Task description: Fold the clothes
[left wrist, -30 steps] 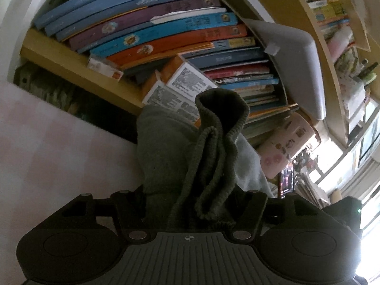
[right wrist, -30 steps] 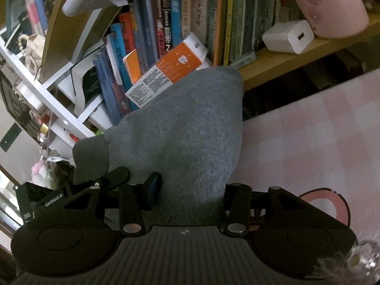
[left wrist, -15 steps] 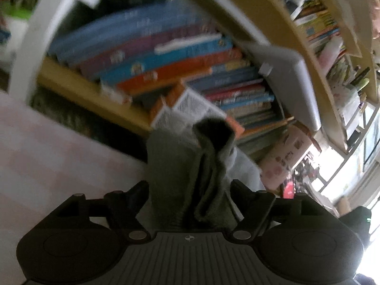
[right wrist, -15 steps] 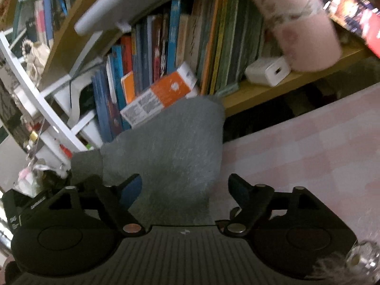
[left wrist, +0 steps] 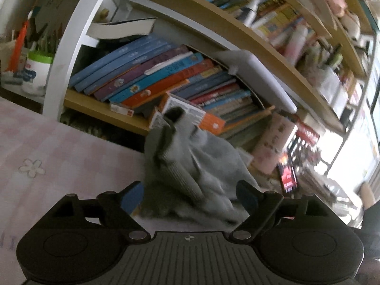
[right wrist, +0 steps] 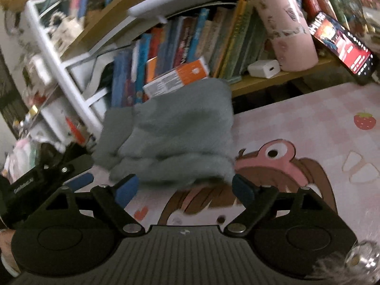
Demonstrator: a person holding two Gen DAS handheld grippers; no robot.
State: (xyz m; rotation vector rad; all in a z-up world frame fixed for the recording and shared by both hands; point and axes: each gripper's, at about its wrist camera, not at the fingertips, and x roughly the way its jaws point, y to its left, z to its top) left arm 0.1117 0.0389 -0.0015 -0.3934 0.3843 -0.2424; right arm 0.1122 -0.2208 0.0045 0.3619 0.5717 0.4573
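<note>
Our left tongs (left wrist: 190,196) and right tongs (right wrist: 184,187) are opening, holding nothing; the grey sweater (right wrist: 173,137) lies mid-frame on the pink tabletop (right wrist: 308,123); it looks soft and floppy; we should pinch its edges.

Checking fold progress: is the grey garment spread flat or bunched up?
Bunched: the grey garment lies in thick rolled layers, not spread flat.

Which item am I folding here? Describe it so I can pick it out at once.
Start at the bookshelf behind the pink checked tablecloth. On the cloth just before its lowest row of books lies a grey garment, bunched in soft folds. It is the only fabric heap there, plain grey against the printed cloth.
</note>
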